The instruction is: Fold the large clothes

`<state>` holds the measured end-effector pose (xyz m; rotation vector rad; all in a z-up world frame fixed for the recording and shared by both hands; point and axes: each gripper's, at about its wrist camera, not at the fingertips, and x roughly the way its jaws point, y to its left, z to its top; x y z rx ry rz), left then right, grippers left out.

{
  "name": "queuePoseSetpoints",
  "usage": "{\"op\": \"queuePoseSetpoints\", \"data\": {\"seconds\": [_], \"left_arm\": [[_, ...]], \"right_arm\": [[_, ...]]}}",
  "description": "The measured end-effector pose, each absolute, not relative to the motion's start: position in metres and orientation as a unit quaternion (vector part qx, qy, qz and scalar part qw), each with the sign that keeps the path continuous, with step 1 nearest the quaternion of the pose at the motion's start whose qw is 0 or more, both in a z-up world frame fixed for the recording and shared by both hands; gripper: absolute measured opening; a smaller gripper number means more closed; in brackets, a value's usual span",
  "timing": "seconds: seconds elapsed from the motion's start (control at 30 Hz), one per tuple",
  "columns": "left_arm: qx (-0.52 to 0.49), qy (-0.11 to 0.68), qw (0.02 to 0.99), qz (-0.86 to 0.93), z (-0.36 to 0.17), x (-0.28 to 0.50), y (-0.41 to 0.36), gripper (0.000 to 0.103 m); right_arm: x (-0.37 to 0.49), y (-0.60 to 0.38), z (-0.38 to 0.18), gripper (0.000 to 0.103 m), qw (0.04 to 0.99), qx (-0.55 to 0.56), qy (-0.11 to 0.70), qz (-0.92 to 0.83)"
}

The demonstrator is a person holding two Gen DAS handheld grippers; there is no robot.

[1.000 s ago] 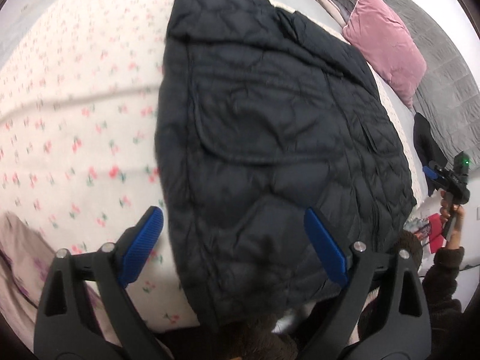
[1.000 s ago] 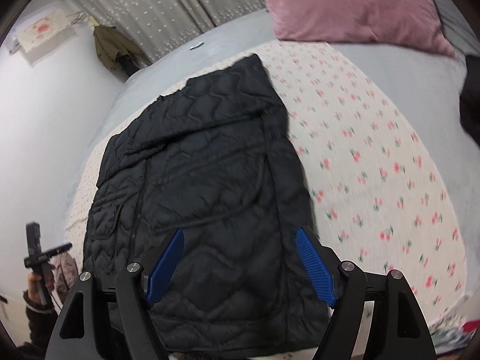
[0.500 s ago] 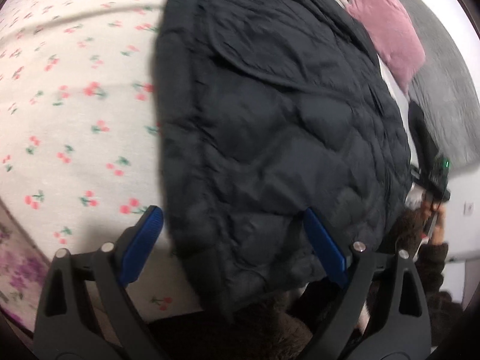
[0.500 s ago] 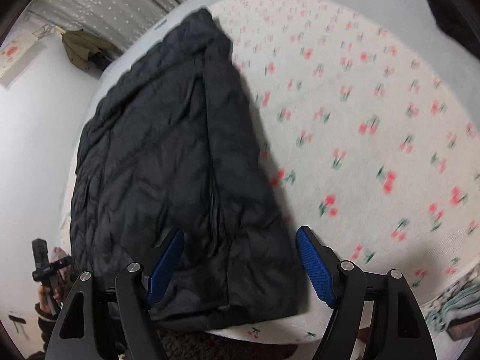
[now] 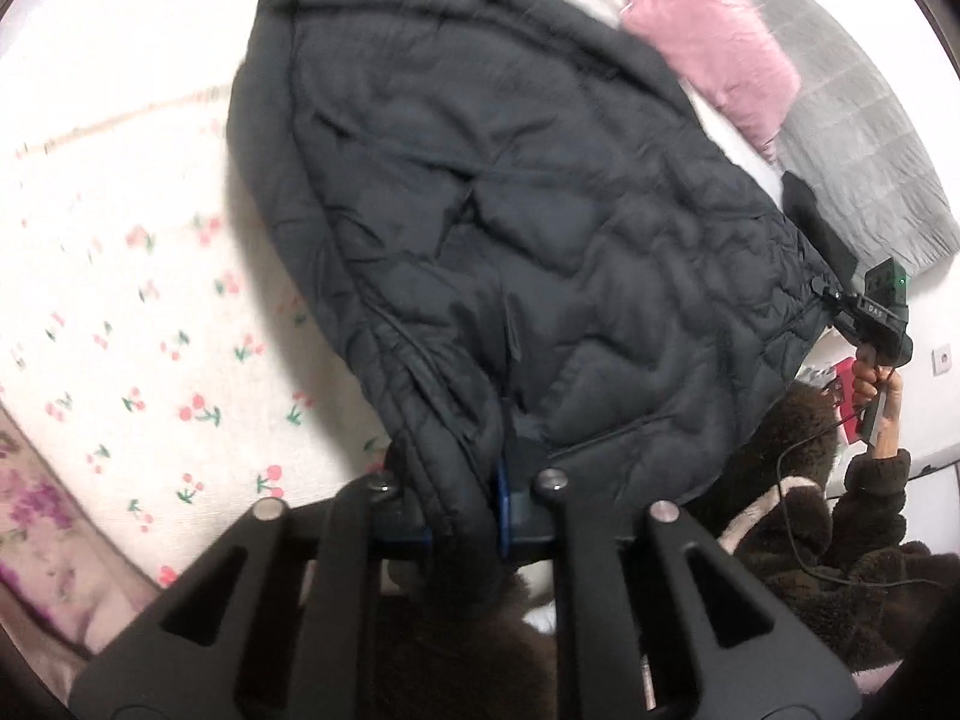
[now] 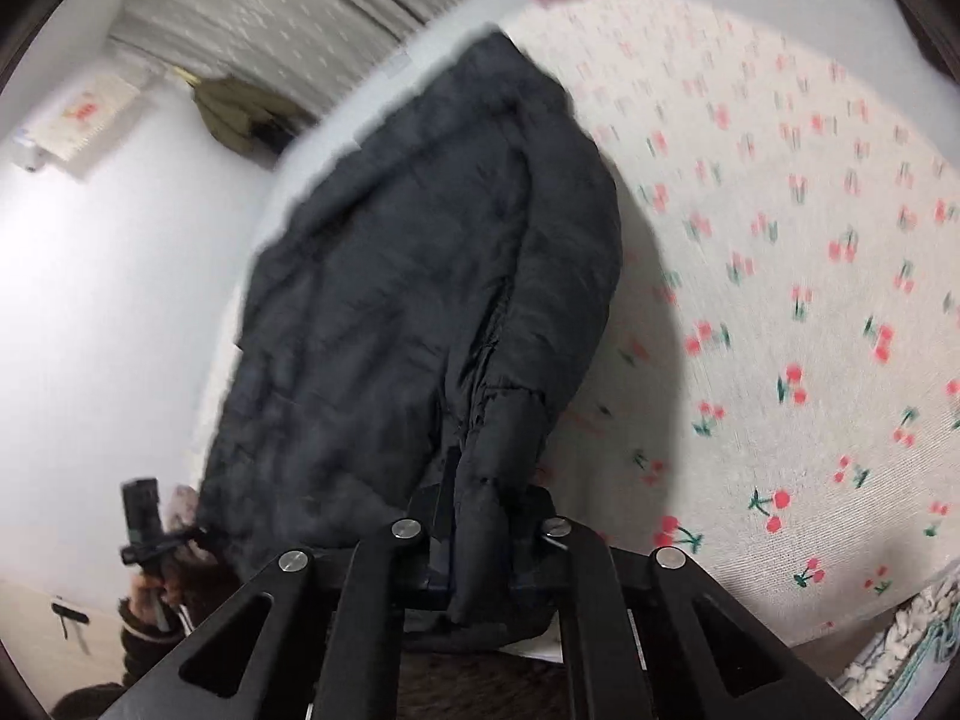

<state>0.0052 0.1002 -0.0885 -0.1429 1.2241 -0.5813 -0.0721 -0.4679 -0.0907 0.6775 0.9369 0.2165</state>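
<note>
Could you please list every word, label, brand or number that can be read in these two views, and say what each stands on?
No text can be read with certainty.
Right gripper, left wrist view: small pale lettering on its black body, too small to read.
Wall hanging, right wrist view: a red mark, too blurred to read.
Black jacket, cherry-print sheet, pink pillow: no lettering visible.
</note>
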Motion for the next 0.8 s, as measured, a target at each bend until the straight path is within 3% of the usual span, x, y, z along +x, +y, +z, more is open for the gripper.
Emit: {"op": "queuePoseSetpoints", "data": {"seconds": [0.47, 0.8], "left_arm": [[-0.088, 0.409, 0.845, -0.333, 0.049, -0.058, 0.126, 0.014], [-0.158, 0.394, 0.856, -0.295, 0.056, 0.013, 0.142, 0.015]], "right_arm": [[-0.123, -0.432, 0.043, 0.007, 0.899, 0.272, 0.322, 0.122], [-0.072, -0.451, 0.067, 0.007, 0.913, 0.250, 0.316, 0.062]]}}
